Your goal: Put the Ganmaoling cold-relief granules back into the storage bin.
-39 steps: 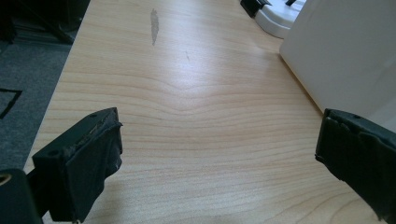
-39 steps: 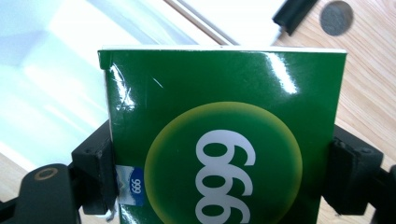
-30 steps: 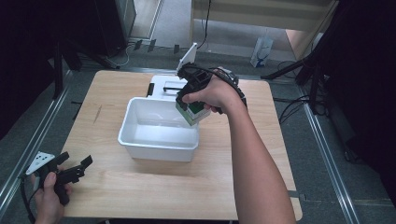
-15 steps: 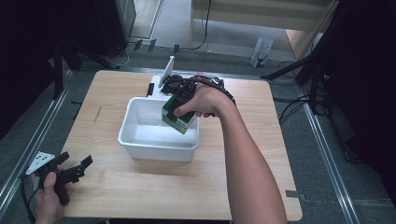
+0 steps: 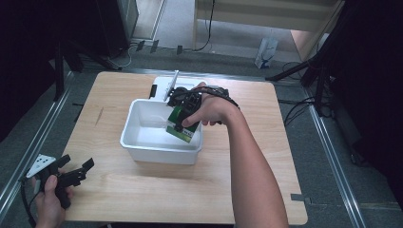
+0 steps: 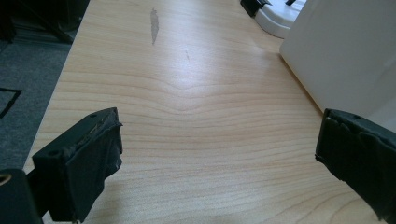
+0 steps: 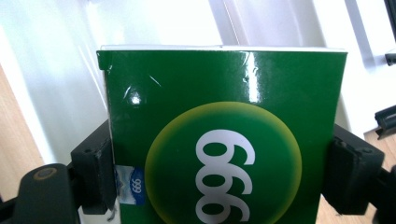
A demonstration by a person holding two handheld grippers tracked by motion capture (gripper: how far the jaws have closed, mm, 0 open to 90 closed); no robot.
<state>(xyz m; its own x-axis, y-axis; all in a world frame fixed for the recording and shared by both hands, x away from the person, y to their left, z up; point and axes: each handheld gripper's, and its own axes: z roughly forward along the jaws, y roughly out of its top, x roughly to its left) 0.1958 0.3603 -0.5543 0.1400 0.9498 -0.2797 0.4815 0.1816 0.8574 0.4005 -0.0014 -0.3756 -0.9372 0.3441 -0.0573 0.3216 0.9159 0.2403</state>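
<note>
High view: a wooden table point(image 5: 142, 199) carries a white bin point(image 5: 142, 137) near its middle, with a white base with black parts point(image 5: 164, 85) just behind the bin at the far side. The right gripper point(image 5: 179, 124) is held over the right part of the bin, pointing downward, its jaws pinching a green box point(image 5: 183, 128); the box hangs tilted at the bin's right inner wall, its lower end inside the rim, and whether it touches the bin floor cannot be told. The right hand point(image 5: 214, 109) wraps the gripper body above and behind the box. The left gripper point(image 5: 78, 170) is held at the near left corner of the table, well apart from the bin, jaws spread with nothing between them, in the left hand point(image 5: 50, 197). Left gripper view: the two black jaws stand wide apart over bare tabletop point(image 6: 187, 116); the bin's white outer wall point(image 6: 345, 51) rises at the right, just beyond the right jaw, and a corner of the white base point(image 6: 280, 16) shows at the top. Right gripper view: the green box point(image 7: 224, 140) sits squarely between the jaws, one pad pressed on each side face, its glossy front bearing a yellow-green disc with white numerals; the white interior of the bin point(image 7: 60, 51) lies behind and around the box, and a strip of the table point(image 7: 14, 140) shows at the left edge.
</note>
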